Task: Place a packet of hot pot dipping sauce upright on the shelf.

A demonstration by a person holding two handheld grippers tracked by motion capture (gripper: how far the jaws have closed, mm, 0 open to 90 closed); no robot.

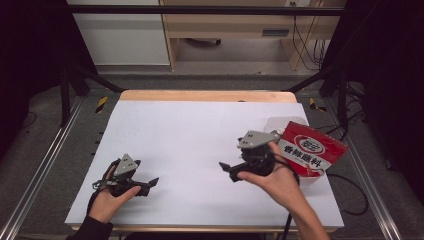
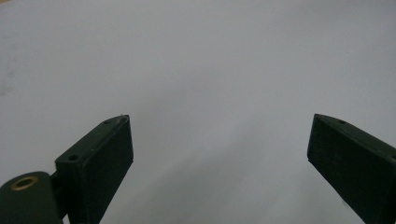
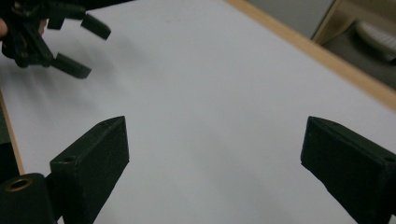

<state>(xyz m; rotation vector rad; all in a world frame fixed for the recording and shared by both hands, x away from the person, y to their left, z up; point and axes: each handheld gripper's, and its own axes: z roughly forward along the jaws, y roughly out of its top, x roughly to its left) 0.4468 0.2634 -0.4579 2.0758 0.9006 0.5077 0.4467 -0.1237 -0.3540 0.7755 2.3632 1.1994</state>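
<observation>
While both jaws stand spread with nothing between them, the right hand-held gripper [image 1: 227, 170] hangs over the white tabletop [image 1: 200, 135] at its right side, jaws pointing left. Just behind that hand, a red packet [image 1: 312, 150] lies at the tabletop's right edge, near the gripper but apart from its jaws. Well apart, at the near left corner, the left hand-held gripper [image 1: 150, 184] is spread too, empty, low over bare tabletop.
</observation>
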